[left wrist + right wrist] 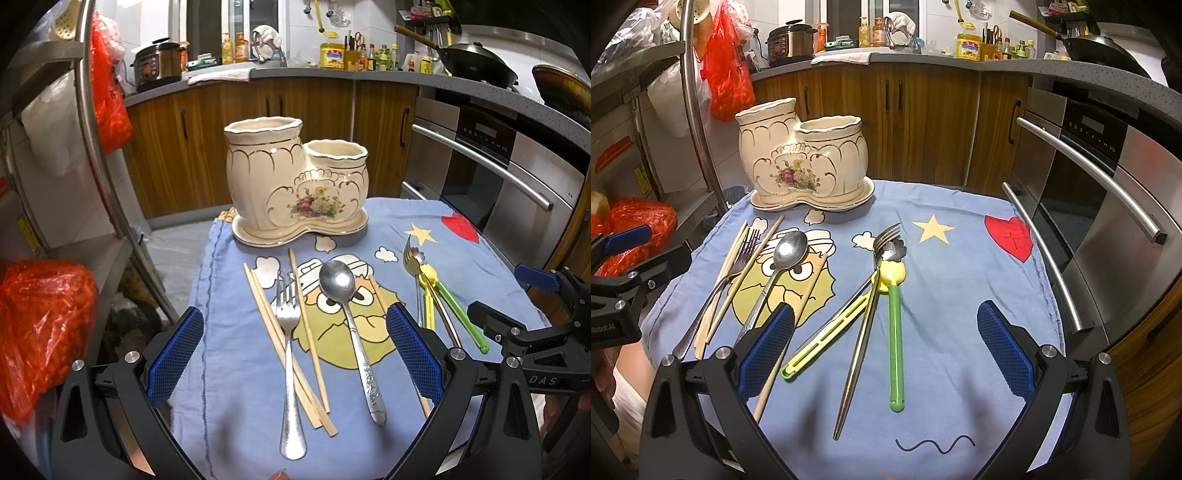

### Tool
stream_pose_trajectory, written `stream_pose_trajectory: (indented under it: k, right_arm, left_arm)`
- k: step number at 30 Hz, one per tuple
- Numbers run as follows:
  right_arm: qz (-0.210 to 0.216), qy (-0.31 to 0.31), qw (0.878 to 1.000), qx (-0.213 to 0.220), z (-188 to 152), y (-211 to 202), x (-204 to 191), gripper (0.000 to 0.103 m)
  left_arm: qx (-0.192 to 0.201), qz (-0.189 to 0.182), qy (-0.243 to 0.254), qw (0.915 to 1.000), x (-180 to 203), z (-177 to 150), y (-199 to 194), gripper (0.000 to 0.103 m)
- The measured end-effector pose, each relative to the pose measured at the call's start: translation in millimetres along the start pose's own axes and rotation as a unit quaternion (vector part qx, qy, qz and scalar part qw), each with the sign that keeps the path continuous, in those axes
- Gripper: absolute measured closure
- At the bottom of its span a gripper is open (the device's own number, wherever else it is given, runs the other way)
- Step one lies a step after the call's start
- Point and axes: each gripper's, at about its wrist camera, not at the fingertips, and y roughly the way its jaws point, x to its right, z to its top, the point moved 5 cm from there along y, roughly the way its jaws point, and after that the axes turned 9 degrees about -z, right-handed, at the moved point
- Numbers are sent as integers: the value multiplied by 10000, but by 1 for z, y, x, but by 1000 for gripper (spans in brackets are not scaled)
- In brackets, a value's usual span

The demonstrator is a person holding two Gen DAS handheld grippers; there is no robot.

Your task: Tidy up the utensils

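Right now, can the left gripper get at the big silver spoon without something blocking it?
Probably yes: the left gripper is open, and the silver spoon lies bare on the cloth between its fingers, nothing over it.

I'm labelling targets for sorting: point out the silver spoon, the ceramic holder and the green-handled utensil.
silver spoon (337,279), left wrist view, on its bowl.
ceramic holder (258,177), left wrist view, on the taller pot's wall.
green-handled utensil (896,343), right wrist view, mid-handle.

Behind: cream ceramic two-pot holder (295,181). Before it, on blue cartoon cloth (480,266): silver fork (290,354), wooden chopsticks (280,343), steel spoon (347,317). Right: green-handled utensils (895,332).
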Motion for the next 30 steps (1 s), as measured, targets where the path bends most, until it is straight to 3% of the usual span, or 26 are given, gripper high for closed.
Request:
stream_pose_trajectory:
  k: [30]
  right_arm:
    - [-6, -75, 10000, 3, 5, 1, 0, 5]
  left_arm:
    - [-15, -7, 22, 10000, 1, 3, 1, 5]
